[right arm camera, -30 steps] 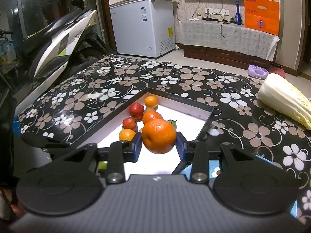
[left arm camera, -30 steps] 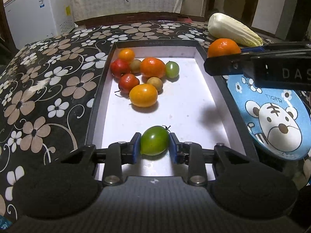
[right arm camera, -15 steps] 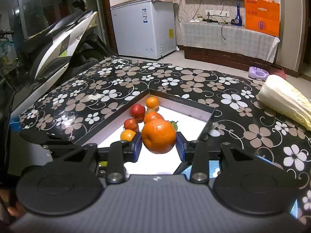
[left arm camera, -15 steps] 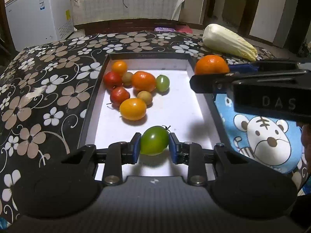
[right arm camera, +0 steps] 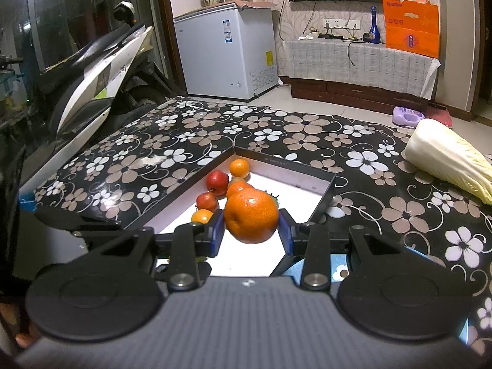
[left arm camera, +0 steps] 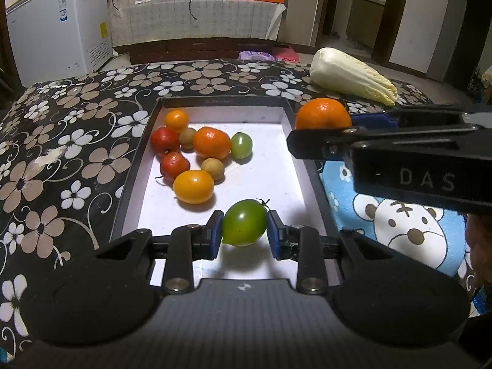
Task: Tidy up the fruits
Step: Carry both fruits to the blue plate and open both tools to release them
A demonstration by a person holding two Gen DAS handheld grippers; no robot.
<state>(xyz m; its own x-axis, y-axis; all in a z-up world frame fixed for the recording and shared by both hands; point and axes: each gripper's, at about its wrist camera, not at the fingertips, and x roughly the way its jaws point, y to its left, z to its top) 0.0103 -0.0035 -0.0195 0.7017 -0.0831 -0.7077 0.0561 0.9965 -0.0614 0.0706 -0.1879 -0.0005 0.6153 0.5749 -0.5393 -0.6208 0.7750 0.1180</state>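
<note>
My left gripper (left arm camera: 244, 230) is shut on a green tomato (left arm camera: 244, 227), held above the near end of a black-rimmed white tray (left arm camera: 286, 160). My right gripper (right arm camera: 250, 226) is shut on an orange (right arm camera: 250, 216), held over the tray's right rim (right arm camera: 324, 198); this orange also shows in the left wrist view (left arm camera: 323, 113). Several fruits lie grouped in the tray's far left part: oranges, red fruits, small brown ones, a yellow-orange one (left arm camera: 193, 186) and a small green tomato (left arm camera: 241, 145).
A Chinese cabbage (left arm camera: 350, 77) lies on the flowered tablecloth at the far right. A blue tiger-print plate (left arm camera: 409, 230) sits right of the tray. A white freezer (right arm camera: 227, 52) and a scooter (right arm camera: 98, 70) stand beyond the table.
Both grippers rose and drew back a little from the tray, each keeping its fruit. The fruits in the tray have not moved.
</note>
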